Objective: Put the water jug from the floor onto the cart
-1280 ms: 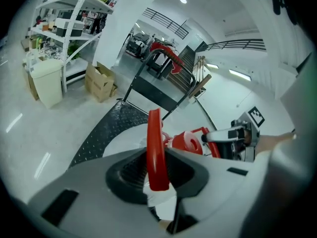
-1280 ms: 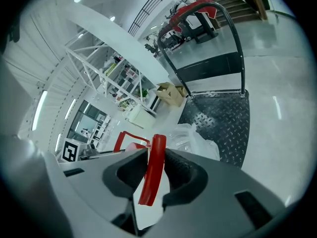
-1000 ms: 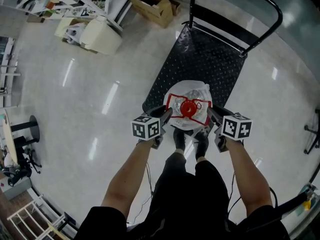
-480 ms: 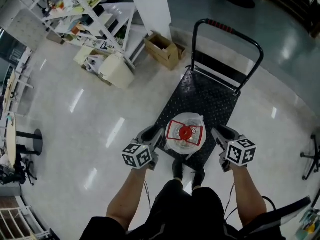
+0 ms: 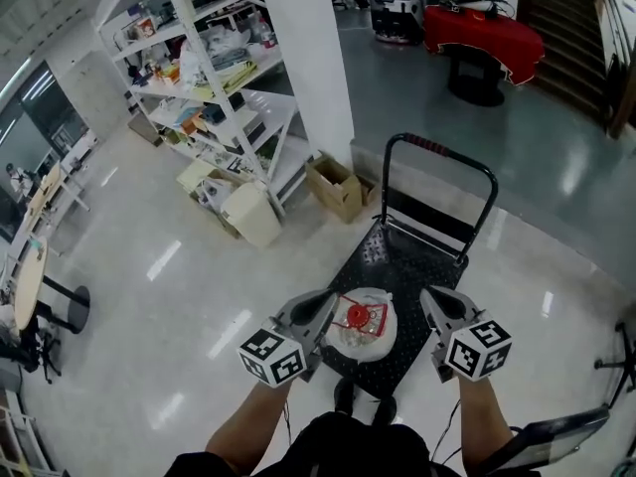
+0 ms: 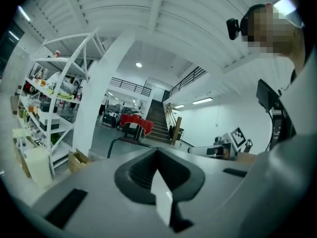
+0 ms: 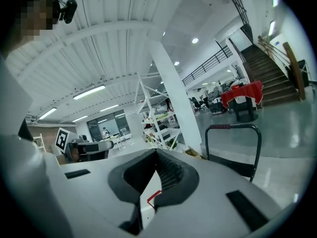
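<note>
The water jug [image 5: 363, 324], clear with a red cap and a red-edged label, stands upright on the near end of the black cart deck [image 5: 402, 266]. Far below and between my grippers in the head view, it is touched by neither. My left gripper [image 5: 320, 311] hangs high to its left, its jaws closing to shut on nothing. My right gripper [image 5: 429, 304] is high to its right, jaws likewise closing to shut and empty. In the left gripper view, the left gripper [image 6: 157, 155] points nearly level across the hall. The right gripper [image 7: 157, 158] points past the cart handle [image 7: 233, 128].
The cart's push handle [image 5: 437, 152] rises at its far end. Left of the cart are a cardboard box [image 5: 338, 187], white boxes [image 5: 248, 212], a white pillar [image 5: 303, 58] and a loaded shelf rack [image 5: 199, 78]. A red-draped table [image 5: 482, 28] stands beyond.
Both grippers have let go of the jug's sides, risen well above it and closed their jaws. The jug stays on the cart. The head view has lifted, showing more of the hall.
</note>
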`<state>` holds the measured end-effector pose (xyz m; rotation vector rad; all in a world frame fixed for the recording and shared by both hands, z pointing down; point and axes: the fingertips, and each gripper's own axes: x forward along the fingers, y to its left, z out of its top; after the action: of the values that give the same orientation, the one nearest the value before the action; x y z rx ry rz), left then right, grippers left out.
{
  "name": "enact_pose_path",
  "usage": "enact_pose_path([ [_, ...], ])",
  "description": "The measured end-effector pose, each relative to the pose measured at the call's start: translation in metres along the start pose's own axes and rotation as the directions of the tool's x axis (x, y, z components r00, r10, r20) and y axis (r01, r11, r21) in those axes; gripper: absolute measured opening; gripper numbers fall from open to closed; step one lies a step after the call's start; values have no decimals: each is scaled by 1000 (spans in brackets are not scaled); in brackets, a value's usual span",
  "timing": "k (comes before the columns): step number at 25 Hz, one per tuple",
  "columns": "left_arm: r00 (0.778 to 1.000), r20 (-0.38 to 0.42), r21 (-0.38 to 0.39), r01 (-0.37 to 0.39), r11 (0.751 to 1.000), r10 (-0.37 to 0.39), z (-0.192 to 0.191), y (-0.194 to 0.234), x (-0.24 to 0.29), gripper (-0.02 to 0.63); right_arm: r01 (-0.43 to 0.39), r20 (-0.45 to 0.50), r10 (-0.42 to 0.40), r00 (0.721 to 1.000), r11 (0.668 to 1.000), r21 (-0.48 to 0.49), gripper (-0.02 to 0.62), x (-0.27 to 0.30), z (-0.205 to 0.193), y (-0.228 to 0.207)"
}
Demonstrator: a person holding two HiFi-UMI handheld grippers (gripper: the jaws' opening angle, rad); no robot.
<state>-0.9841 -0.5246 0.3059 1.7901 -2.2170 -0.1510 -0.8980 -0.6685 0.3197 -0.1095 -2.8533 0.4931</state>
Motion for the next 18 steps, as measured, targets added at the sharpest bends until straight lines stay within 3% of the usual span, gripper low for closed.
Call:
enact_pose_path([
  [7, 999, -14, 27, 50, 998, -49, 1, -61, -13, 2, -1, 40, 1, 999, 1000, -11, 3, -47, -4, 22],
  [11, 996, -9, 41, 84, 996, -84, -7, -82, -39, 2, 62, 67, -61, 996, 998, -22, 3, -76, -12, 44],
  [18, 976, -8, 59, 219, 974, -219, -31, -131, -116, 2, 170, 99, -167, 981, 985, -23, 3, -140, -46, 119],
])
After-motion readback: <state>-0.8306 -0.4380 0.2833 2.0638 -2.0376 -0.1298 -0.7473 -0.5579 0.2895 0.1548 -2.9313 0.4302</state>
